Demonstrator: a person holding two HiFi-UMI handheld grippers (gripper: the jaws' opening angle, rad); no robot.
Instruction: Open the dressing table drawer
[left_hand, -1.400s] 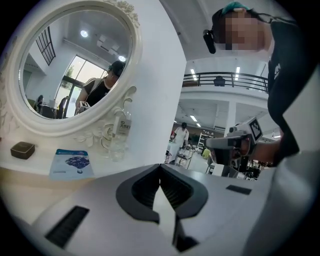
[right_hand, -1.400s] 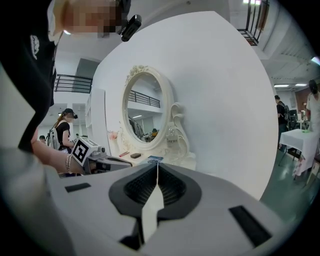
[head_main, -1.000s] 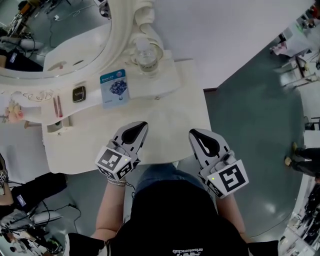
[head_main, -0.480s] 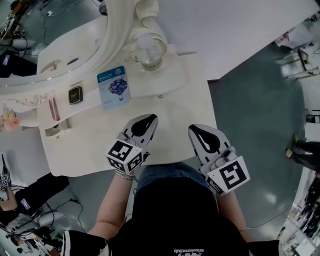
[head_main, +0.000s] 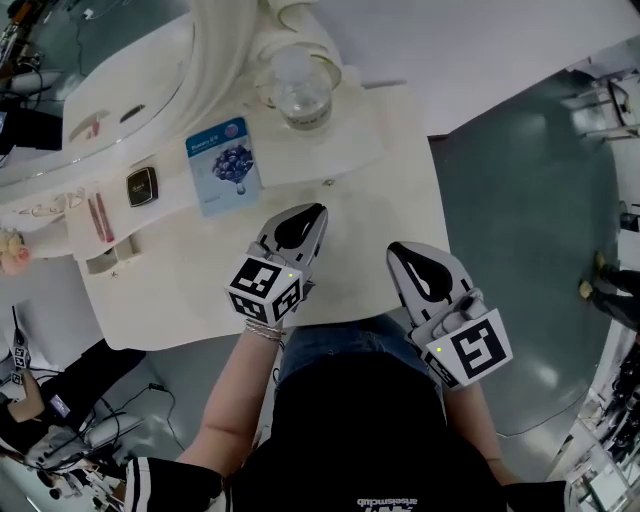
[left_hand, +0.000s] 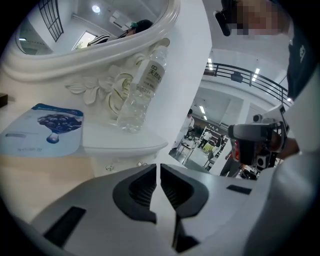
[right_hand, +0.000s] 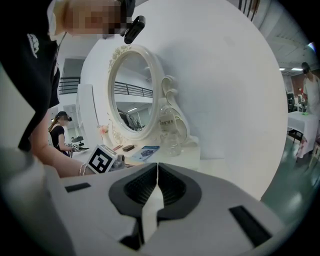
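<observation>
Dressing table (head_main: 385, 195): one bottle (head_main: 301, 96), one sachet (head_main: 222, 165); left tongs (head_main: 316, 212), right tongs (head_main: 397, 252) closed.

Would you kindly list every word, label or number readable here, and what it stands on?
"天然水", it seems: label of the clear plastic water bottle.
Blue flat sachet: white print too small to read.
Black shirt: white print upside down, too small to read.

Dressing table (head_main: 385, 205) carries a bottle (head_main: 298, 92), blue sachet (head_main: 225, 165), dark compact (head_main: 141, 186), pink tube (head_main: 99, 217).
</observation>
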